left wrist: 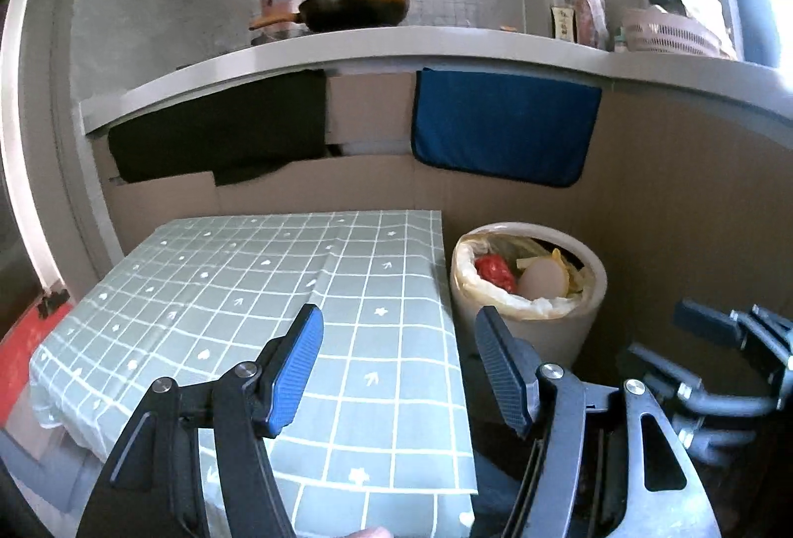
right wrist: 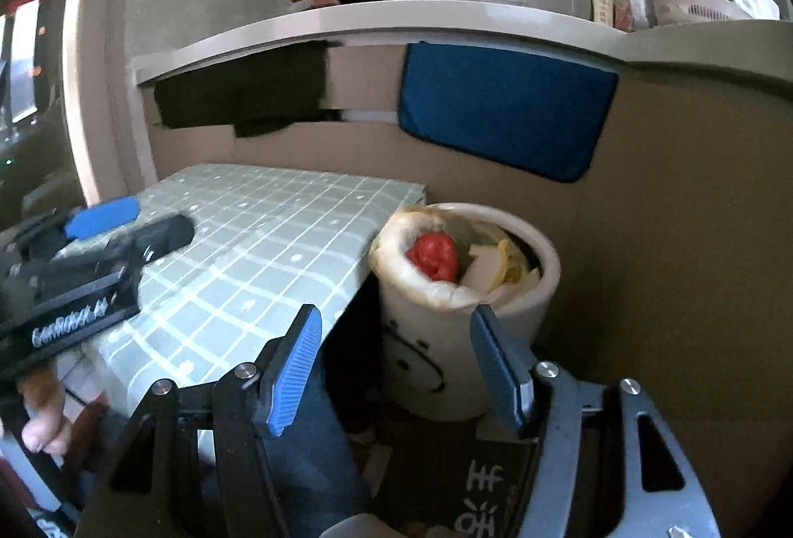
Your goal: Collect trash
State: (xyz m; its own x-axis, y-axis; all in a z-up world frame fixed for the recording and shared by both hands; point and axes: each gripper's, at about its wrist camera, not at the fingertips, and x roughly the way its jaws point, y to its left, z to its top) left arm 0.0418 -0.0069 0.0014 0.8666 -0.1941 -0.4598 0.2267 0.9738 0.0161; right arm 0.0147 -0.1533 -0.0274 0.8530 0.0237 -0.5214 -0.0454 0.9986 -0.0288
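A cream trash bin (left wrist: 533,329) with a plastic liner stands on the floor right of a small table (left wrist: 257,285) with a green checked cloth. Inside lie a red crumpled wrapper (left wrist: 494,271), a pale round piece (left wrist: 541,280) and yellowish scraps. My left gripper (left wrist: 396,339) is open and empty over the table's right edge. My right gripper (right wrist: 394,344) is open and empty, in front of the bin (right wrist: 446,369), below its rim. The red wrapper (right wrist: 432,257) and pale scraps (right wrist: 490,270) show there too. The left gripper (right wrist: 124,220) appears at the left over the table (right wrist: 277,250).
A cardboard wall (left wrist: 669,215) runs behind the bin and table, with a blue cloth (left wrist: 503,126) and a black cloth (left wrist: 218,131) hanging from the counter edge. A wok (left wrist: 354,10), bottles and a basket (left wrist: 664,32) sit on the counter.
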